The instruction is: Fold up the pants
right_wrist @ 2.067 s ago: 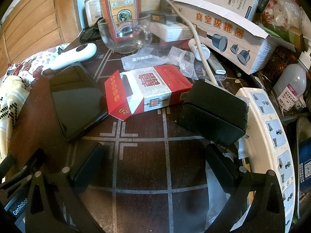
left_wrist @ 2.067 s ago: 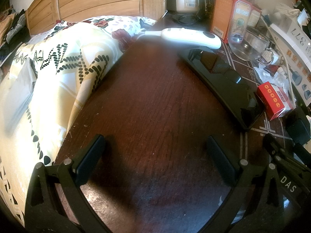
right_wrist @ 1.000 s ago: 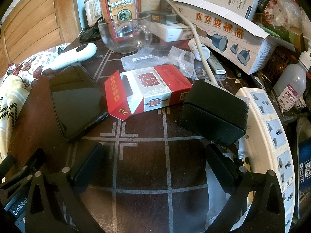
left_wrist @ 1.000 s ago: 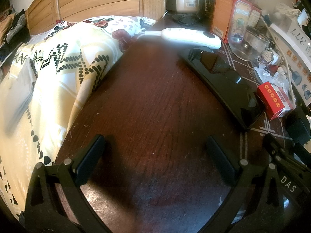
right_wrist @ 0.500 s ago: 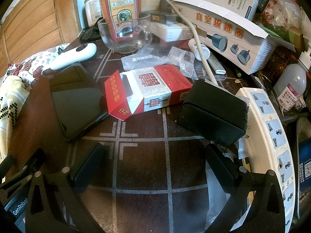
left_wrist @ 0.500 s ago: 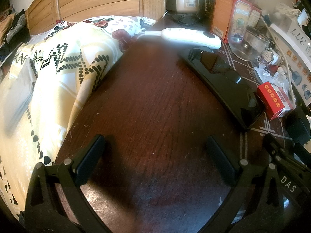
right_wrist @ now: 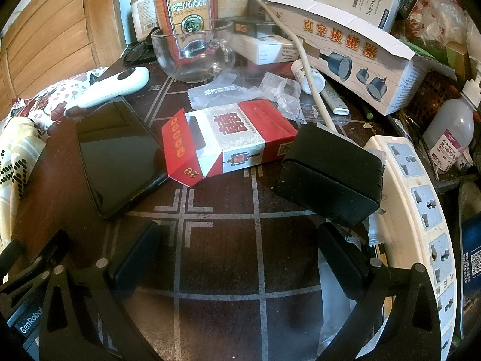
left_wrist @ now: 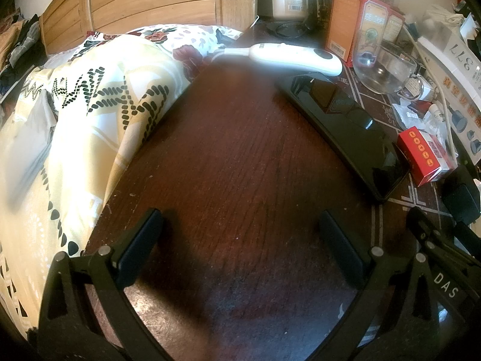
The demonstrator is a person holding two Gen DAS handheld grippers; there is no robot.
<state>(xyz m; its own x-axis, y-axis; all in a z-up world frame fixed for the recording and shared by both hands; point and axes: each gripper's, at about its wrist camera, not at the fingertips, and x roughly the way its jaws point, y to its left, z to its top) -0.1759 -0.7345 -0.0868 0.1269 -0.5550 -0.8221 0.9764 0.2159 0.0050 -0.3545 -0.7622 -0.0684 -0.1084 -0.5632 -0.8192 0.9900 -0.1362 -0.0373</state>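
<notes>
The left gripper (left_wrist: 240, 240) rests low over the dark reddish-brown wooden table (left_wrist: 234, 156), its black fingers (left_wrist: 139, 248) spread wide apart with nothing between them. The right gripper (right_wrist: 240, 252) sits just beside it over the part of the table inlaid with pale lines, fingers likewise apart and empty. Ahead of it lie a flat black phone (right_wrist: 117, 156), a red-and-white open carton (right_wrist: 228, 141), a black plastic box (right_wrist: 330, 174) and a cream power strip (right_wrist: 421, 198). A clear glass bowl (right_wrist: 192, 54) and a white handheld device (right_wrist: 115, 85) lie farther back. No pants show clearly; the cream cloth with black zigzag pattern (left_wrist: 90, 105) on the bed to the left may be bedding.
</notes>
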